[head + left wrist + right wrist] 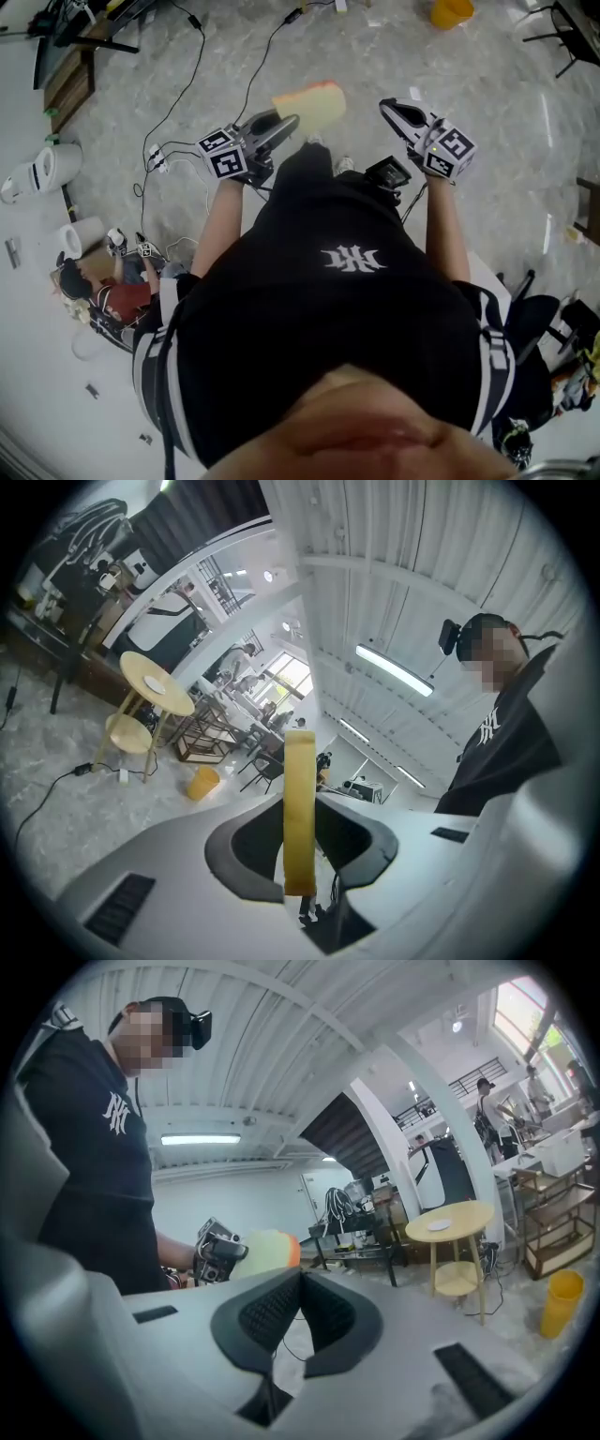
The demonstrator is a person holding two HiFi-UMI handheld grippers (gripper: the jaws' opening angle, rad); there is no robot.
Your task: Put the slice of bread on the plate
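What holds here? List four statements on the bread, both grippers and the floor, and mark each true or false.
1. The left gripper is shut on the slice of bread. True.
2. The right gripper holds a cup. False: its fingers are together with nothing between them.
3. The bread lies on the plate. False: the left gripper holds it in the air, and the plate sits on the round table.
4. A yellow bucket stands on the floor. True.

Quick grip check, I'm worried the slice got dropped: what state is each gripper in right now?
Left gripper: closed on the bread.
Right gripper: closed, nothing between its jaws.
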